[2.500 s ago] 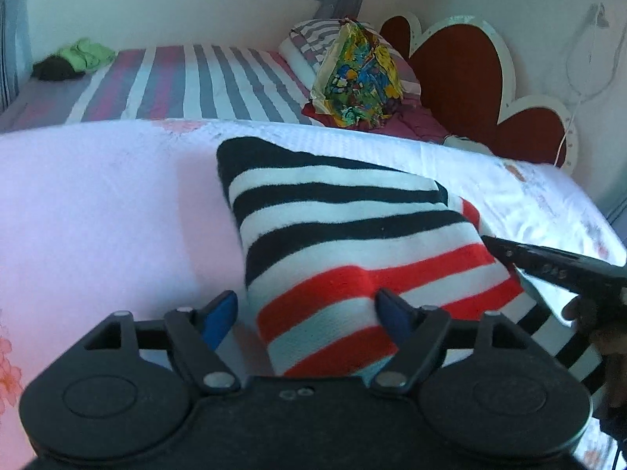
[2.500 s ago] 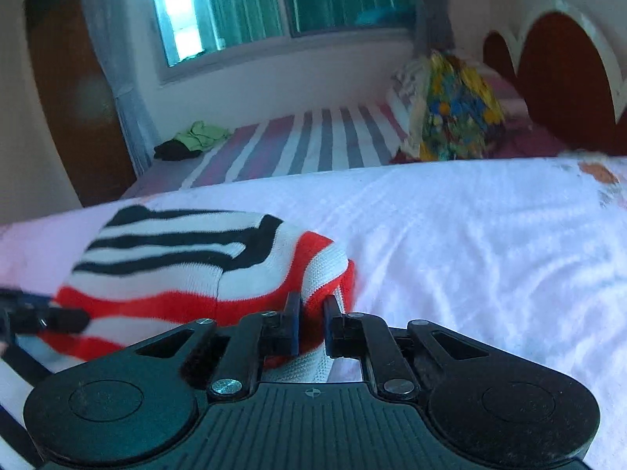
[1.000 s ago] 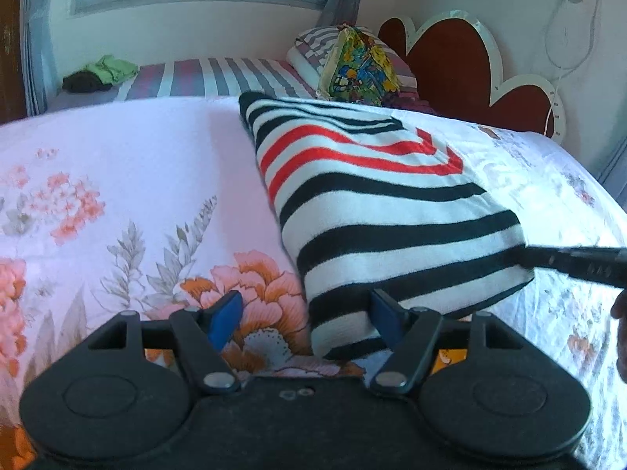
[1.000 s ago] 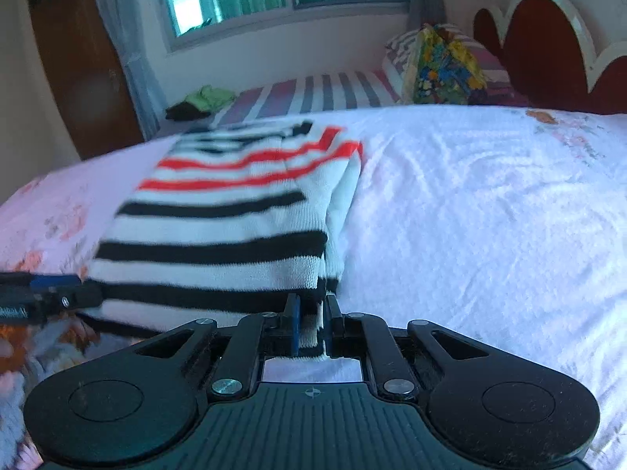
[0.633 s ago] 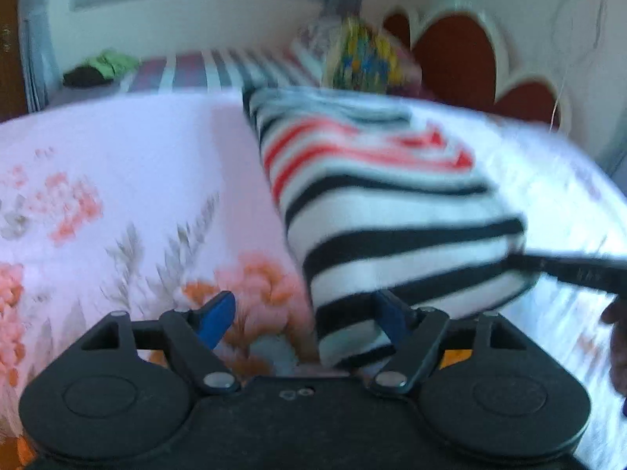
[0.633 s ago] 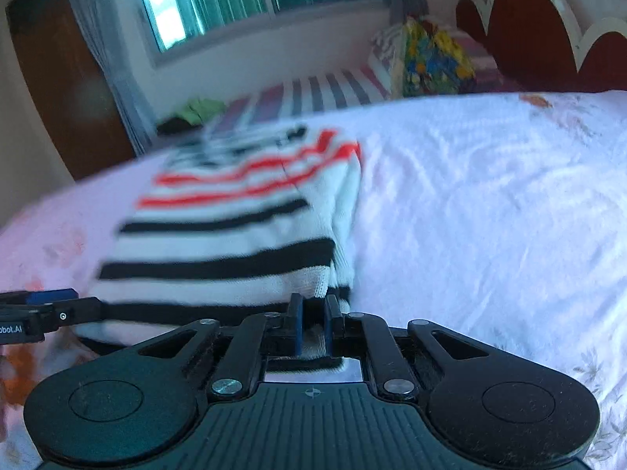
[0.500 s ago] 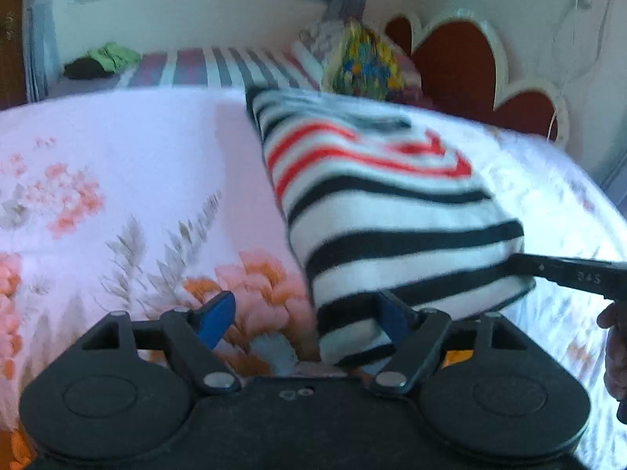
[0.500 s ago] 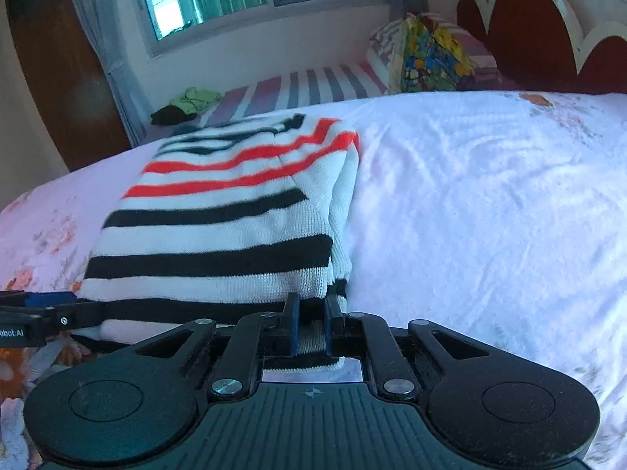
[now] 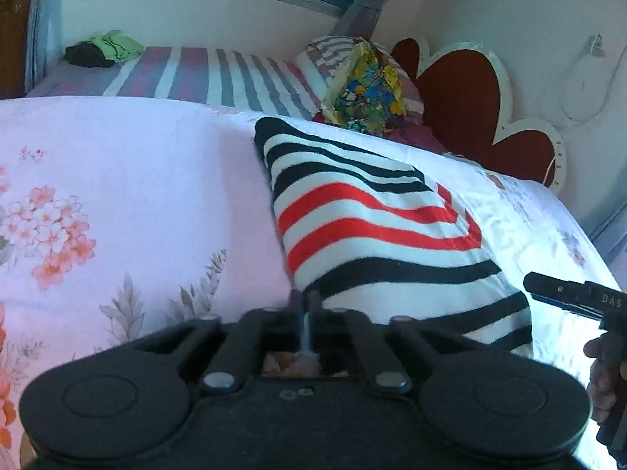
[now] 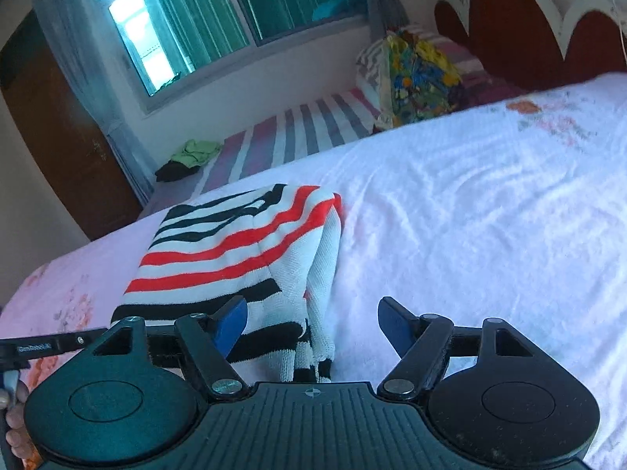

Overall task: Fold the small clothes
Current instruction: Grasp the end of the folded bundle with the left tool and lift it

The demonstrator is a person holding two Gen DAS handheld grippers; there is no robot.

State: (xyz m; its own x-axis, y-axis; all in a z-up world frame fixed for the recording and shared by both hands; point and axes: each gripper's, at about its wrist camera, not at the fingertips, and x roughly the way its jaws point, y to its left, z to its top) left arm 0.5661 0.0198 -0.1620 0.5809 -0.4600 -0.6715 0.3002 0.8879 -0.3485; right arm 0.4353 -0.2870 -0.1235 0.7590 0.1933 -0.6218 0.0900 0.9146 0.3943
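Observation:
A folded striped sweater (image 9: 376, 243), black, white and red, lies on the floral bed sheet (image 9: 117, 196). My left gripper (image 9: 302, 300) is shut at the sweater's near left corner; whether it pinches the fabric I cannot tell. In the right wrist view the sweater (image 10: 235, 258) lies in a folded stack, and my right gripper (image 10: 313, 323) is open with its blue pads on either side of the near right edge, holding nothing. The right gripper's finger (image 9: 568, 293) also shows at the right of the left wrist view.
A second bed with a striped cover (image 9: 203, 74) stands behind, with green and dark clothes (image 9: 106, 49) on it. A colourful bag (image 9: 366, 90) leans by the red and white headboard (image 9: 466, 105). A wooden door (image 10: 51, 137) is at the left.
My right gripper has opened and let go of the sweater's edge. My left gripper has closed from wide open at the sweater's near left corner. The sweater now rests flat.

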